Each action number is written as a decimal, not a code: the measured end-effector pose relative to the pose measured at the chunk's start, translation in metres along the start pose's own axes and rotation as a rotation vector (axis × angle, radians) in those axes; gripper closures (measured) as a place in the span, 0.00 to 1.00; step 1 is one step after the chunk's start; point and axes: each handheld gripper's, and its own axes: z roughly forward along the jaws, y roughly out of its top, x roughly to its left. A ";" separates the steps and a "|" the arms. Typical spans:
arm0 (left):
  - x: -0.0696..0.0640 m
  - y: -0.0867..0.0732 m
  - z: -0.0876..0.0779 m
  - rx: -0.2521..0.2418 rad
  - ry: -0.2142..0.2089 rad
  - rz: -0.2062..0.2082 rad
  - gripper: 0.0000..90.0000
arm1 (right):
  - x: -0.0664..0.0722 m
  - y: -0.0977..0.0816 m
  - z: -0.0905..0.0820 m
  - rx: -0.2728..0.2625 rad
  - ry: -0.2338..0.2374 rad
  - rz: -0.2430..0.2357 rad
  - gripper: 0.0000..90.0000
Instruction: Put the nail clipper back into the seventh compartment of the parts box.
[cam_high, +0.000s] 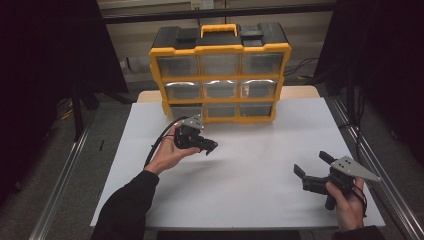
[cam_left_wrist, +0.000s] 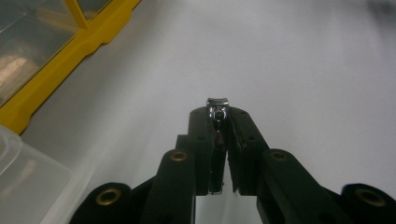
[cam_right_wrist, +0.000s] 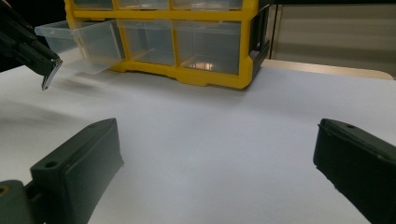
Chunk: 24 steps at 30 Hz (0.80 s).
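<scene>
My left gripper (cam_high: 212, 146) hovers over the white table (cam_high: 250, 165), just in front of the yellow organiser (cam_high: 220, 49). It is shut on a small shiny metal piece (cam_left_wrist: 217, 108), thin like a nail clipper, whose end sticks out past the jaw tips. The right gripper view shows that left gripper (cam_right_wrist: 44, 65) from the side, with the metal piece (cam_right_wrist: 49, 75) hanging down from it. The organiser's bottom-left clear drawer (cam_right_wrist: 79, 39) is pulled out, close to the left gripper. My right gripper (cam_high: 311, 164) is open near the table's front right, with nothing in it (cam_right_wrist: 217, 140).
The organiser (cam_right_wrist: 205, 77) stands at the back of the table with three rows of clear drawers and a black lid with a yellow handle (cam_high: 218, 29). Metal rails (cam_high: 367, 155) run along both table sides. Dark curtains hang left and right.
</scene>
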 end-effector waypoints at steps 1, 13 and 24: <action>0.001 0.001 -0.003 0.007 0.003 0.001 0.89 | 0.000 0.000 0.000 0.001 0.001 0.003 0.01; 0.003 0.000 -0.019 -0.042 0.028 -0.012 0.89 | 0.000 0.000 0.000 -0.002 0.002 0.002 0.01; 0.007 -0.001 -0.037 -0.062 0.062 -0.014 0.89 | 0.000 0.000 0.000 0.001 -0.001 0.001 0.01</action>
